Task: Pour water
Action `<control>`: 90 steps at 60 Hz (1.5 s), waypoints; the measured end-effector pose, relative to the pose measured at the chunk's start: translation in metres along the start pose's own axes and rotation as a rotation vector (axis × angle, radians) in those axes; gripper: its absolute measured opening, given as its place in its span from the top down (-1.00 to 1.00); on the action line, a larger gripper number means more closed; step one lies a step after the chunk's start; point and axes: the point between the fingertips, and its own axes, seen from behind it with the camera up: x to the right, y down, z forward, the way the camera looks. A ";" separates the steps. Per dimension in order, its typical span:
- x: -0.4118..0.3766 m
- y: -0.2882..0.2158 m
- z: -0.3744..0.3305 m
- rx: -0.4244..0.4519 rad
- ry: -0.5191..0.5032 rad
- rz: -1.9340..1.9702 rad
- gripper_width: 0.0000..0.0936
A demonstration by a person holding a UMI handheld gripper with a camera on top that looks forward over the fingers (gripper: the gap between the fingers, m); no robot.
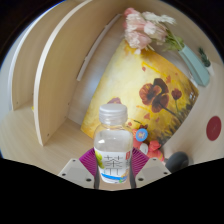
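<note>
Clear plastic, white-capped water bottle (116, 143) stands upright between the gripper (114, 170) fingers; the magenta pads (90, 160) appear pressed on its sides. A firm, level grip seems wise before tilting near the yellow floral box (160, 85).

The single gripper-mounted view looks forward along the fingers, close behind the water bottle (115, 140), toward the flowered yellow box (160, 90) beyond it.

I see a clear plastic water bottle (115, 143) standing upright at lower centre of frame, white cap on, blue-and-white label around its body, its base low between my gripper's pink pads (88, 158).
</note>
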 end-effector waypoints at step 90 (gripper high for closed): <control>0.324 -0.045 -0.078 -0.243 0.560 -1.005 -0.53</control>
